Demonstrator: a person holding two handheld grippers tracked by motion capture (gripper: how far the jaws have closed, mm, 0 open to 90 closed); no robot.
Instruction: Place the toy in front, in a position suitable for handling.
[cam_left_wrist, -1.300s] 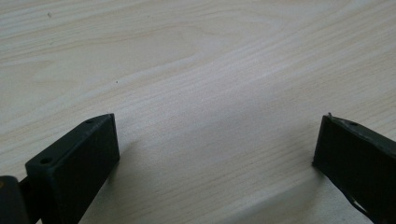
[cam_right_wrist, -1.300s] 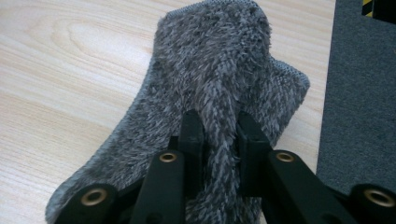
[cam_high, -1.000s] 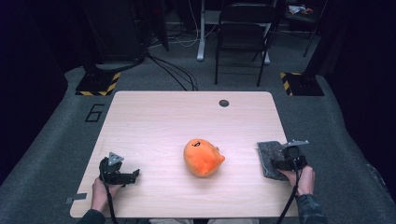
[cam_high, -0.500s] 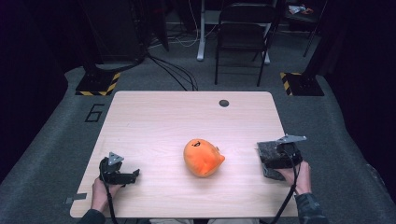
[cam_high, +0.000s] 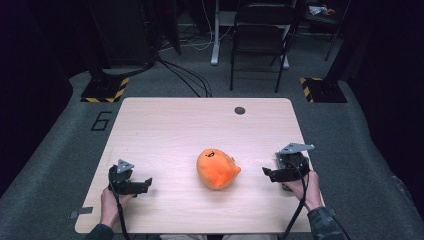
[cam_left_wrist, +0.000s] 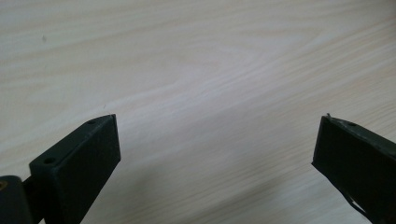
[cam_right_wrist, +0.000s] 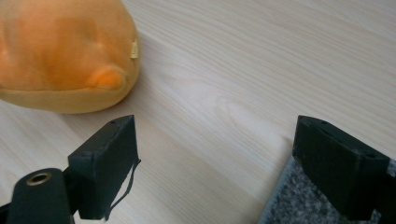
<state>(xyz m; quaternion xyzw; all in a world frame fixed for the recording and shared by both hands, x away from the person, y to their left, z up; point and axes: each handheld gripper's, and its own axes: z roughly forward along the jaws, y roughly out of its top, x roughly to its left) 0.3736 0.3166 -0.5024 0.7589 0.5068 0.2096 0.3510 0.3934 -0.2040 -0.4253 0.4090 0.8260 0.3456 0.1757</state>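
An orange plush toy (cam_high: 217, 168) with a small face lies near the middle of the light wooden table (cam_high: 200, 125). My right gripper (cam_high: 265, 173) hovers just right of it and points at it. Its jaws have just been opening and stand open with nothing between them. In the right gripper view (cam_right_wrist: 217, 140) the plush toy (cam_right_wrist: 60, 56) lies ahead to the left, apart from the fingertips. My left gripper (cam_high: 145, 184) is at the table's front left, open (cam_left_wrist: 217, 140) over bare wood, well clear of the toy.
A grey felt pad (cam_right_wrist: 289, 205) lies on the table under my right gripper's right jaw. A dark round grommet (cam_high: 240, 110) sits near the table's far edge. Beyond the table stand a folding chair (cam_high: 260, 35) and floor cables (cam_high: 185, 75).
My right gripper has lifted off the grey pad, shifted left toward the plush toy and widened its jaws. The left gripper has barely moved. The toy lies where it was.
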